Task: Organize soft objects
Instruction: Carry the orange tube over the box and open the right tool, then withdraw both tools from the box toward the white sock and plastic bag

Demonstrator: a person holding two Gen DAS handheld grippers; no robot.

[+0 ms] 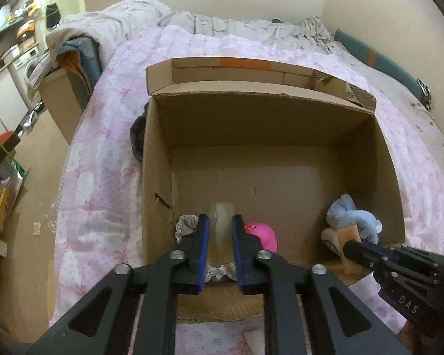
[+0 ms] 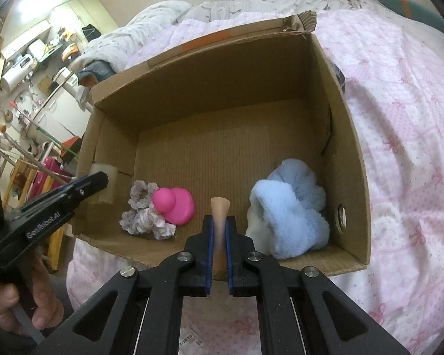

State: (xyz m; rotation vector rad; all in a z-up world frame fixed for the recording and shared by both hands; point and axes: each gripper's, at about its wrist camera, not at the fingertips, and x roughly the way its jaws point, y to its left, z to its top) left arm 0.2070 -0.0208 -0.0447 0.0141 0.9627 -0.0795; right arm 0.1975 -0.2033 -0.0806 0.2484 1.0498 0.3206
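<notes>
Because both claws hang over the box (image 2: pixel 349 136), the left claw (image 1: pixel 219 254) grips a pale sponge (image 1: pixel 222 222) and the right claw (image 2: pixel 219 254) pinches a tan sponge (image 2: pixel 220 207), ready to drop.

cardboard box (image 2: pixel 349 136), open top: far half of floor bare and passable; near edge crowded, left to right, by grey scrunchie (image 2: pixel 146 214), pink toy (image 2: pixel 177 205) and blue fleece bundle (image 2: pixel 293 210) against the right wall, with a narrow gap between pink toy and bundle.

Box (image 2: pixel 222 68): brown cardboard
Bedspread (image 2: pixel 399 118): pale pink, bow-printed
Toy (image 2: pixel 177 205): hot pink
Towel (image 2: pixel 290 207): light blue
Scrunchie (image 2: pixel 142 216): grey, lace-edged
</notes>
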